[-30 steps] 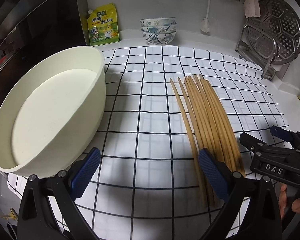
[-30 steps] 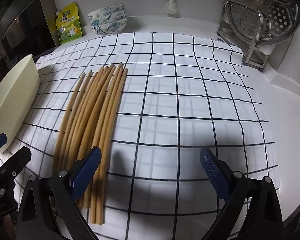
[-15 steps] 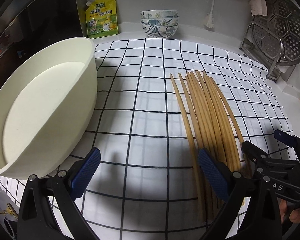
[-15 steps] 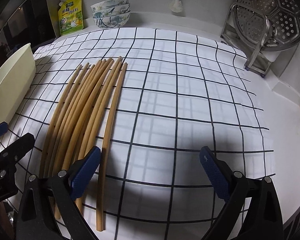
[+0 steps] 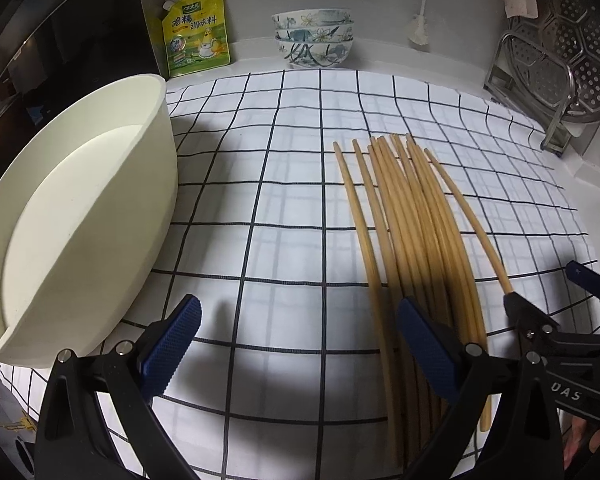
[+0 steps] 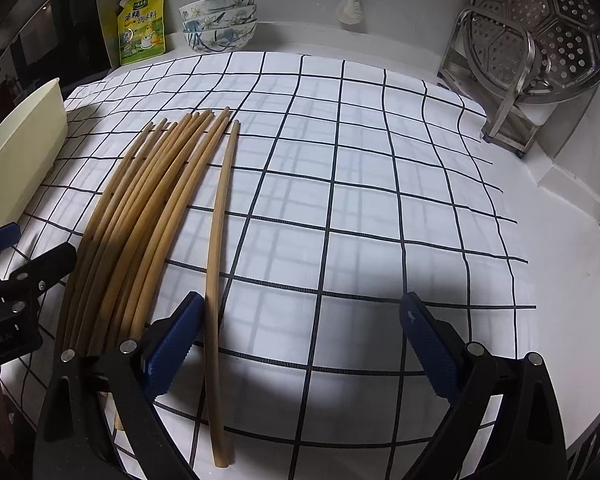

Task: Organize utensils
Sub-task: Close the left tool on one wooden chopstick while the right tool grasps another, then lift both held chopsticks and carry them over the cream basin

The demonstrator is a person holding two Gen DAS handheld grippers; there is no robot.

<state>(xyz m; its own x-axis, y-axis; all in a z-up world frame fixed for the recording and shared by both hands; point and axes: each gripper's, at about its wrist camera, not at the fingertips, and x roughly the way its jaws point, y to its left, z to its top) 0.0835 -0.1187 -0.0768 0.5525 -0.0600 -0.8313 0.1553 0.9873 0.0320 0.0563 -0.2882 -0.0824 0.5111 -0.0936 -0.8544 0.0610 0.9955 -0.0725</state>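
Observation:
Several wooden chopsticks lie side by side on the checked cloth, tips pointing away from me. One chopstick lies apart on the right of the bundle, just inside my right gripper's left finger. My right gripper is open and low over the cloth. My left gripper is open too, its right finger above the bundle's near ends. The cream oval tub stands at the left of the cloth, empty.
A stack of patterned bowls and a yellow seasoning pouch stand at the back wall. A metal rack with a steamer plate is at the back right. The counter edge runs close on the right.
Both grippers have moved forward and lower over the cloth. The rightmost chopstick has been pushed apart from the bundle and now lies between the right gripper's fingers.

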